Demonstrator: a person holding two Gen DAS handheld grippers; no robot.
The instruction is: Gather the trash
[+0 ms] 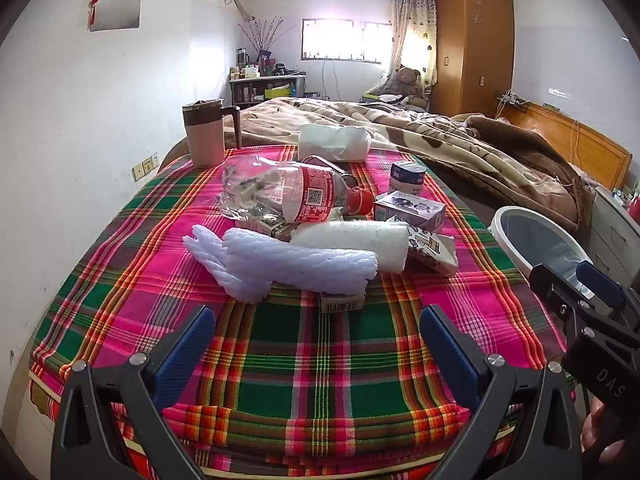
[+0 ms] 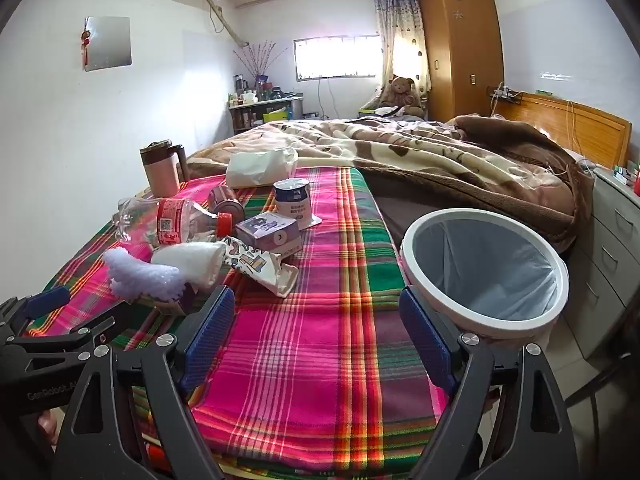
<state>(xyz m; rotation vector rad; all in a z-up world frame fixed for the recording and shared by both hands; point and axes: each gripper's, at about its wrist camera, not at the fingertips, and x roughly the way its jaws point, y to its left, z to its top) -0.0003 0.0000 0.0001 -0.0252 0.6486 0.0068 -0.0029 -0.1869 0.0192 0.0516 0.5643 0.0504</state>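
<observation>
My left gripper (image 1: 318,344) and right gripper (image 2: 316,332) hang with jaws wide apart, holding nothing. At twelve o'clock the foam wrap (image 1: 288,264) heads the trash pile; the bin (image 2: 486,268) waits at two. Risk, I judge: the crushed bottle (image 1: 280,194) rolls off if nudged.

a crushed clear plastic bottle with a red label and red cap (image 1: 288,196) lies on its side on the plaid cloth, touching a small purple carton (image 1: 410,209). in front lie white foam netting (image 1: 280,266) and a crumpled printed wrapper (image 1: 434,250). a white-rimmed round bin with a grey liner (image 2: 484,268) stands beside the bed, open.
</observation>
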